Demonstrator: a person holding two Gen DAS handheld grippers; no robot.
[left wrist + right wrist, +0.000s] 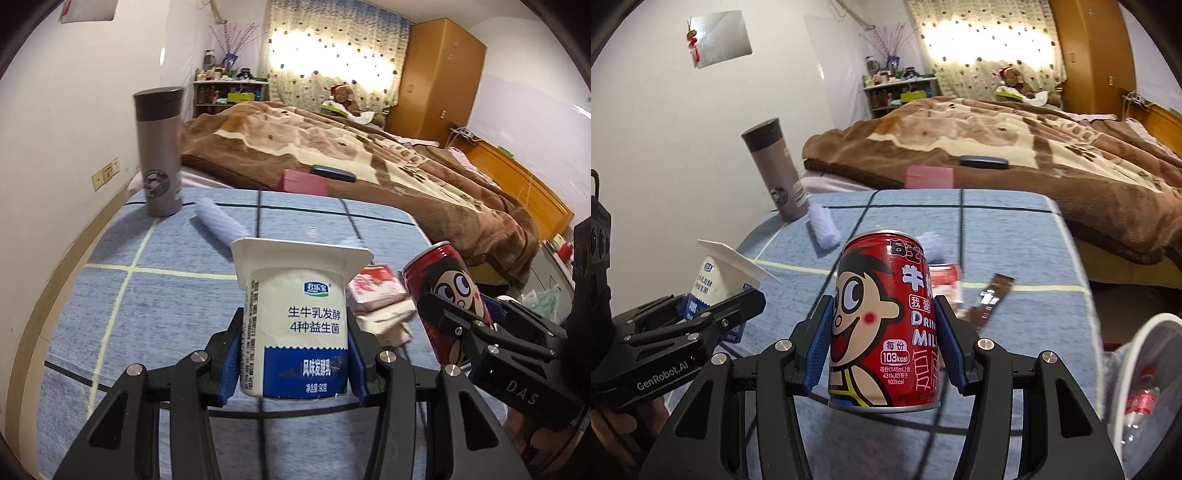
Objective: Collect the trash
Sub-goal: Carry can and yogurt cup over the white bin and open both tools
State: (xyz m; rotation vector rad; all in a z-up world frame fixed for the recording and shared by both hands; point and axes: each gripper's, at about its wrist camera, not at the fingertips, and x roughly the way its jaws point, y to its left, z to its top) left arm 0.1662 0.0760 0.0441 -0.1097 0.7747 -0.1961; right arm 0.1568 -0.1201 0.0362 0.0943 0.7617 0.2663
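My left gripper (293, 354) clenched on a yoghurt cup (295, 325), my right gripper (882, 343) clamping a red milk can (882, 325), both lifted above the blue checked tablecloth (147, 295), thermos (160, 151) at its far corner

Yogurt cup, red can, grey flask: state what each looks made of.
Yogurt cup, held in the left gripper: thin matte white plastic, judging by its flat flared rim.
Red can, held in the right gripper: probably metal, with glossy printed sides and a silvery rolled top rim.
Grey flask: likely brushed steel, satin sheen, darker lid, possibly plastic.
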